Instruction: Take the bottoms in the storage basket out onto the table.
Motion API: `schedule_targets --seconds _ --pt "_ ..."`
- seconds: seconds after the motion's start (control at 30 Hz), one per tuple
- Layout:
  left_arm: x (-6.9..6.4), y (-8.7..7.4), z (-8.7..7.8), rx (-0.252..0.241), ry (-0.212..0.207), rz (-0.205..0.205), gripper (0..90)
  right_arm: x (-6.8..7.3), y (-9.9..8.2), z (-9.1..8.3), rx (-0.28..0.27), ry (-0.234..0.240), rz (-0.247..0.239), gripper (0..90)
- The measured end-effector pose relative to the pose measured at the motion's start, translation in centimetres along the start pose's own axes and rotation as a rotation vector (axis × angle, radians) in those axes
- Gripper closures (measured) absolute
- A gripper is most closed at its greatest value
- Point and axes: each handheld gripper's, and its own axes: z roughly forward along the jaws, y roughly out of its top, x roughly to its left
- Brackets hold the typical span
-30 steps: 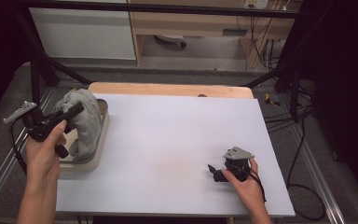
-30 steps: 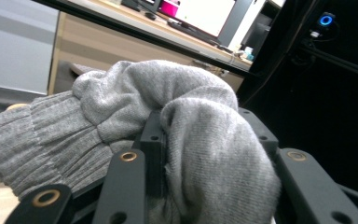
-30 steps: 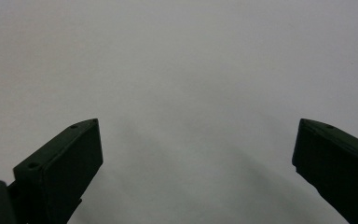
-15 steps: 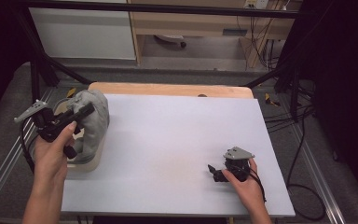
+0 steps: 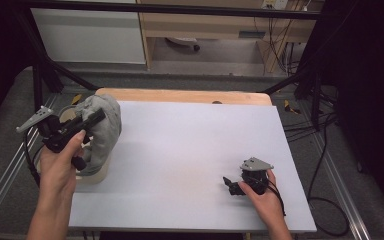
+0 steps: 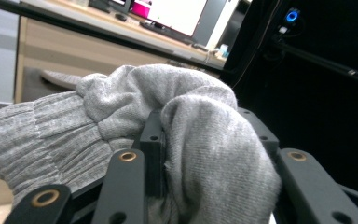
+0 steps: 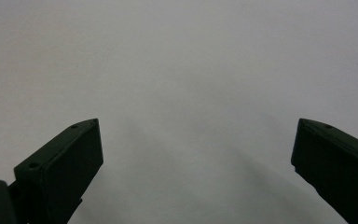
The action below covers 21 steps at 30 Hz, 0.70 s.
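Observation:
A grey knit hat [image 5: 102, 127] hangs bunched over a cream base [image 5: 94, 176] at the table's left edge. My left gripper [image 5: 97, 117] is shut on the hat's upper part, held up in the hand. In the left gripper view the knit hat [image 6: 121, 102] is folded between the two black jaws of the left gripper [image 6: 205, 130] and drapes over them. My right gripper [image 5: 227, 184] rests low on the white table [image 5: 190, 145] near the front right. The right gripper [image 7: 196, 135] is open, with only bare white surface between its jaws.
A wooden board [image 5: 180, 96] edges the table's far side. Black frame posts stand at the far left [image 5: 35, 75] and far right [image 5: 310, 85]. Cables [image 5: 300, 127] hang off the right side. A desk with a monitor [image 6: 177, 14] lies beyond the hat.
My left gripper has risen and shifted right and away with the hat, pulling the cloth upward off the base. The right gripper has stayed put.

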Motion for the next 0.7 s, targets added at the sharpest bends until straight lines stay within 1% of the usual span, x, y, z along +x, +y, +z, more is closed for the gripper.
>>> schedule_targets --seconds 0.07,0.13,0.17,0.23,0.27,0.3,0.37,0.43,0.5,0.7 --pt "-0.6 0.2 0.0 -0.009 -0.020 0.000 59.8 0.0 0.0 0.0 0.000 0.000 0.001 2.7" --pt "-0.7 0.1 0.1 -0.009 -0.023 0.001 59.8 0.0 0.0 0.0 0.000 0.000 0.001 2.6" --pt "-0.7 -0.3 0.5 -0.001 -0.019 -0.002 59.7 0.0 0.0 0.0 0.002 0.000 0.001 2.6" --pt "-0.7 -0.6 0.8 0.006 -0.022 -0.010 59.7 0.0 0.0 0.0 0.004 0.001 -0.001 2.6" --pt "-0.5 -1.1 1.2 0.021 -0.034 -0.032 59.7 0.1 0.0 0.0 0.004 0.001 -0.001 2.6" --pt "-0.5 -1.3 1.4 0.027 -0.036 -0.037 59.7 0.0 0.0 0.0 -0.001 0.000 -0.004 2.6" --pt "-0.5 -1.5 1.6 0.034 -0.036 -0.036 59.7 0.1 0.0 0.0 -0.003 0.001 -0.002 2.6" --pt "-0.6 -2.0 2.1 0.050 -0.034 -0.031 59.7 0.1 0.1 -0.1 -0.017 0.014 -0.003 2.3" --pt "-0.8 -2.3 2.4 0.060 -0.036 -0.030 59.7 0.2 0.1 0.0 -0.014 0.015 -0.012 2.4" --pt "-1.0 -2.7 2.9 0.078 -0.038 -0.023 59.6 0.2 0.1 -0.1 -0.014 0.015 -0.009 2.4"
